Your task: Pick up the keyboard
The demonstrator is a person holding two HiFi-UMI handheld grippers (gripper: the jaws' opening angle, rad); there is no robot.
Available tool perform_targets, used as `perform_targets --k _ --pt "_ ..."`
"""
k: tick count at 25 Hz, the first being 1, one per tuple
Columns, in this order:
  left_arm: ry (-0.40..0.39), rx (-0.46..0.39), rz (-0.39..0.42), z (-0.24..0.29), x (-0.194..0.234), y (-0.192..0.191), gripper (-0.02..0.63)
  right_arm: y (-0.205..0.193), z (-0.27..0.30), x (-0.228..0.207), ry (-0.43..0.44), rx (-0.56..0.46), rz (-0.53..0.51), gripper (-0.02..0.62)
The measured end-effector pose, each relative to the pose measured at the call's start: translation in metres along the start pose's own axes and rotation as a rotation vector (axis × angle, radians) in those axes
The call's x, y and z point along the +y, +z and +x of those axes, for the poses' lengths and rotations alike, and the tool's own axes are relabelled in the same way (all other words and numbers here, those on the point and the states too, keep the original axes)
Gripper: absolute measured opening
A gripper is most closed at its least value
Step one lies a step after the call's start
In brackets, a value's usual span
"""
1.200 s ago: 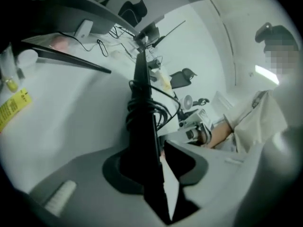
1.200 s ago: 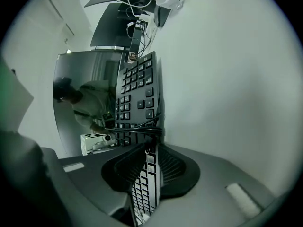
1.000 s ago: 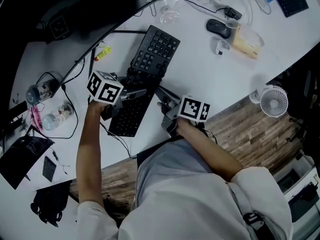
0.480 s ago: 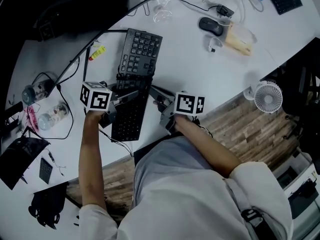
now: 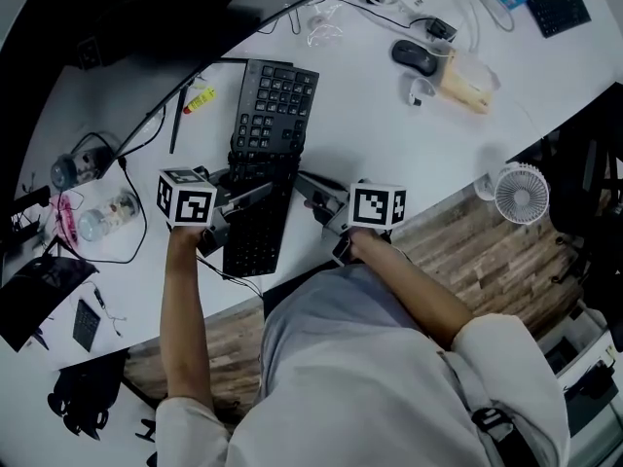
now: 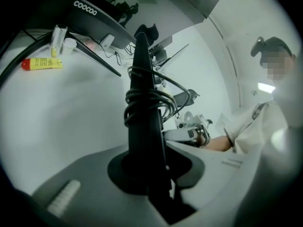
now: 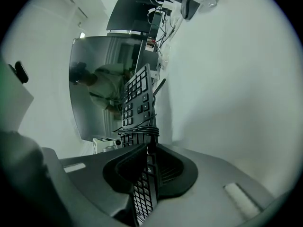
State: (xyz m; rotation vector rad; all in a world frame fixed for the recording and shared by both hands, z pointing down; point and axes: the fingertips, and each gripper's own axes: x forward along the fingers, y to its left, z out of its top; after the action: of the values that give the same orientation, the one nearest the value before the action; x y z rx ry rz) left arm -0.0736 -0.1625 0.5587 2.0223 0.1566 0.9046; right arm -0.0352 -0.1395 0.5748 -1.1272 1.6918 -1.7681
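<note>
**Left gripper** (image 6: 150, 174): the jaws are being held closed on the keyboard (image 6: 141, 74). One long edge is being pinched between the dark pads. The board is being seen edge-on here, with a coiled cable (image 6: 147, 100) wound round it just beyond the jaws.

**Right gripper** (image 7: 147, 171): the jaws are standing partly apart and have just been closing. The opposite long edge is being clamped between them, one pad on the key side and one on the underside.

**Head view:** the grippers are being held facing each other across the keyboard's near half, left on its left edge and right on its right. The board is being held lengthwise away from the person, over the white table (image 5: 389, 134). A shadow is being cast on the table beside it in the right gripper view. Whether the far end is off the surface cannot be told.

**Step in hand (judged):** the two-sided grip is being secured and the lift is being started.

**Next move (judged):**
- Both grippers are to be raised together, at one rate and level, so the thin board is not twisted or slid out of the narrow pinches.
- The cable is to be watched for snagging.
- The tube (image 5: 199, 99) and the mouse (image 5: 416, 56) are lying well apart and are not being threatened.
</note>
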Motion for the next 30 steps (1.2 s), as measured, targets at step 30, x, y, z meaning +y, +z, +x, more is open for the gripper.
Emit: perform_targets --k 30 --pt "0.136 -0.246 0.058 -0.065 -0.055 0.003 0.0 -0.016 -0.02 0.065 0.127 0.142 -0.165 0.003"
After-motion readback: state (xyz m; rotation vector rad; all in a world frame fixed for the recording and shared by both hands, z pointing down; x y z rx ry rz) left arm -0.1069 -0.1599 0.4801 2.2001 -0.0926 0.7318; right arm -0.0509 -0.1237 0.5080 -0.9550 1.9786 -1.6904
